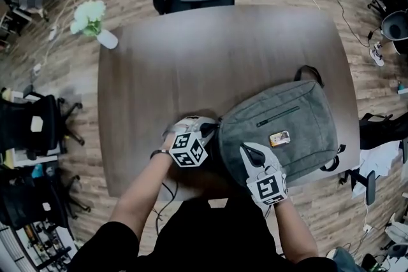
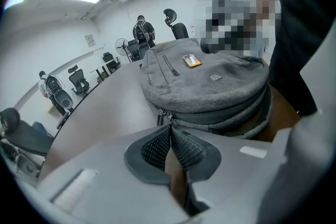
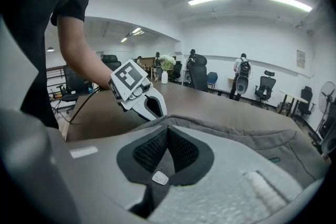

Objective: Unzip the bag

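Head view: the bag (image 1: 280, 121) is lying at the table's (image 1: 191, 60) near right corner, its long axis running away. Left gripper view: the left gripper (image 2: 170, 131) is pinching shut, seemingly on the pull (image 2: 160, 117) dead ahead. Right gripper view: the right gripper (image 3: 168, 131) is sitting closed against the bag's edge.

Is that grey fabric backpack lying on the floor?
No, the grey fabric backpack lies flat on the brown wooden table, near the edge where the person stands.

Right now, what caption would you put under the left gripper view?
Left claw pinches the zipper pull of the grey backpack on the table.
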Tool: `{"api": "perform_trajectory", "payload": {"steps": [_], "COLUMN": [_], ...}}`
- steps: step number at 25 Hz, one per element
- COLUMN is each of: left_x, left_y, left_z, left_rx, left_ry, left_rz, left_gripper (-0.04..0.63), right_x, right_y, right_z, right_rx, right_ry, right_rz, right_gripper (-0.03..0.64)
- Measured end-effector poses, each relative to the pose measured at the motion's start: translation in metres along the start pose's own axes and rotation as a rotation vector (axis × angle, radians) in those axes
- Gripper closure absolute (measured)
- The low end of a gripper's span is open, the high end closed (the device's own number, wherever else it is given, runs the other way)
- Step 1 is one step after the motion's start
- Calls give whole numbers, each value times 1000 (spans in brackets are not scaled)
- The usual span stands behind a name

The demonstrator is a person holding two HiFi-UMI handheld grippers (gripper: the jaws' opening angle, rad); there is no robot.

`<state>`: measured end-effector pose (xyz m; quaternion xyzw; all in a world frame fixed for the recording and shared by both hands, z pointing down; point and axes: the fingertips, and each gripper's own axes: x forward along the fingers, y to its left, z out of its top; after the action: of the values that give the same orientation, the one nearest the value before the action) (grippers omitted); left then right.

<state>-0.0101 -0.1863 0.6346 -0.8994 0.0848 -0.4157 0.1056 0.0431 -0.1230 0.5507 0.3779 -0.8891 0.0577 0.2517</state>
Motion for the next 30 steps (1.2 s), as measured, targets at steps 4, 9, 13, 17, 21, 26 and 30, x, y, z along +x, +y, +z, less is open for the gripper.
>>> {"api": "perform_trajectory", "payload": {"steps": [4,9,13,17,21,26,30], "left_x": [-1,-2,-3,-3,-3,-2,-3], "left_y": [-2,-3,-3,-3,-3,-4,-4], "left_z": [1,2,2,4,3,3,3], "left_rx": [-50,-101,-141,-166,-194,-187,-170], "left_ry": [1,1,-6,-15,-26,-15,-3], "left_rz": [-22,-45,-54,-62,-77,-93,-113], "left_gripper": [572,572,572,571,572,572,572], "right_x": [13,32,45,59,77,91,99], "right_y": [-4,-18,-28,-36,-45,-46,-45], "right_z": [-6,-15,-20,-18,-11,-14,-16], "right_rx": [-191,-339,-405,-439,-485,-560,-558], "right_ry": [87,178,220,239,248,284,317], "right_rz": [94,210,267,290,302,368,427], "right_gripper": [611,504,428,376,356,354,345]}}
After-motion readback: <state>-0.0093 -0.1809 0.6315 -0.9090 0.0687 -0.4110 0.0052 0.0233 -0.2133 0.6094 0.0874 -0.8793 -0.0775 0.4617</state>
